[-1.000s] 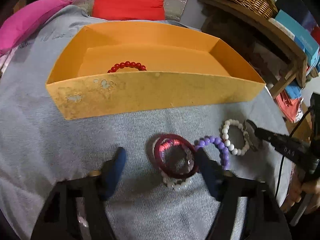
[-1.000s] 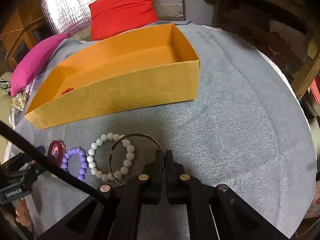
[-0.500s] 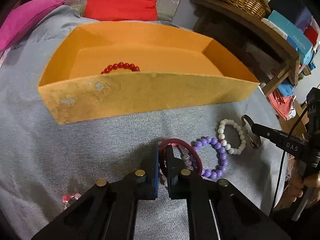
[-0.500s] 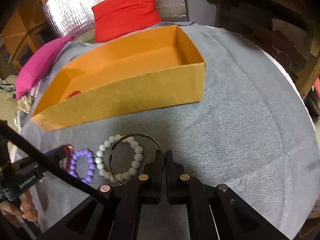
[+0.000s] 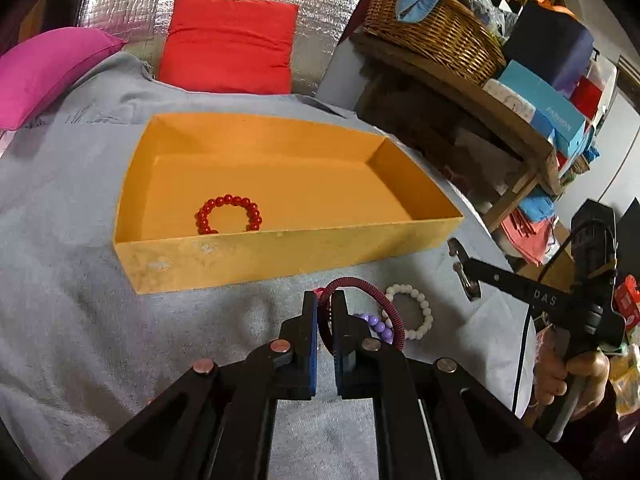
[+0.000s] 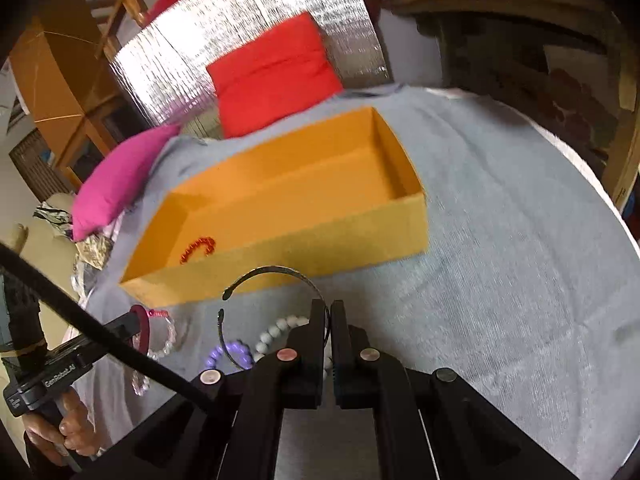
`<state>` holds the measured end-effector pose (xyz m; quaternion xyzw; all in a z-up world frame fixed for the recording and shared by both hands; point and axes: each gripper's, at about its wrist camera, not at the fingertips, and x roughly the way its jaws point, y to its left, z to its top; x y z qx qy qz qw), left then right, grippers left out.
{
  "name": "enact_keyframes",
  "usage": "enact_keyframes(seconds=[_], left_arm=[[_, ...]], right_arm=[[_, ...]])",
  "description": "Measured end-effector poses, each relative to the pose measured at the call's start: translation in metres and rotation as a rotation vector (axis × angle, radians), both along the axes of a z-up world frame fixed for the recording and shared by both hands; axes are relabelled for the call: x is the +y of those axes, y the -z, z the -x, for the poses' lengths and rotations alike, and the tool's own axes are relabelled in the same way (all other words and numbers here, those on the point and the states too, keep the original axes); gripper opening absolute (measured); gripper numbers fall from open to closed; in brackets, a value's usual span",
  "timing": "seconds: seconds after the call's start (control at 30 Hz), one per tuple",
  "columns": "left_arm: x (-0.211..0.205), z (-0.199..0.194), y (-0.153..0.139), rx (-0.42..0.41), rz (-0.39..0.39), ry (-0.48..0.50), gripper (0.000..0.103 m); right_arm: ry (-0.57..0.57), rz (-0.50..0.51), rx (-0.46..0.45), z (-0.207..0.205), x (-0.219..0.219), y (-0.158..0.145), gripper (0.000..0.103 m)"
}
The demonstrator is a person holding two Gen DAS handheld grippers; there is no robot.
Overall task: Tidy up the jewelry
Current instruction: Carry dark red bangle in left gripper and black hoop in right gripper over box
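An open orange box sits on the grey cloth with a red bead bracelet inside. My left gripper is shut on a maroon bangle, held above the cloth just short of the box's near wall. My right gripper is shut on a thin dark metal cuff, also lifted. A white bead bracelet and a purple bead bracelet lie on the cloth below. A clear bead bracelet lies near the left gripper.
A red cushion and a pink cushion lie behind the box against silver foil. A wooden shelf with a wicker basket and boxes stands at the right. The round table's edge curves on the right.
My left gripper shut on the maroon bangle and lifted it off the cloth. My right gripper lifted the metal cuff. Both moved up and toward the box.
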<state>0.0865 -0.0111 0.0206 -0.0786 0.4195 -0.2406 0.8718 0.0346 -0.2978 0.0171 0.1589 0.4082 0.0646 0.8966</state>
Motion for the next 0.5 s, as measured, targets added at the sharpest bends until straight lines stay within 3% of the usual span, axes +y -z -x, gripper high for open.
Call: enact_keyframes(seconds=[0.2, 0.5], left_arm=[[0.005, 0.009, 0.011, 0.075, -0.056, 0.021, 0.007], [0.028, 0.009, 0.016, 0.103, -0.062, -0.043, 0.007]], right_arm=[[-0.004, 0.014, 0.006, -0.005, 0.004, 0.001, 0.003], [0.001, 0.025, 0.002, -0.001, 0.010, 0.001, 0.003]])
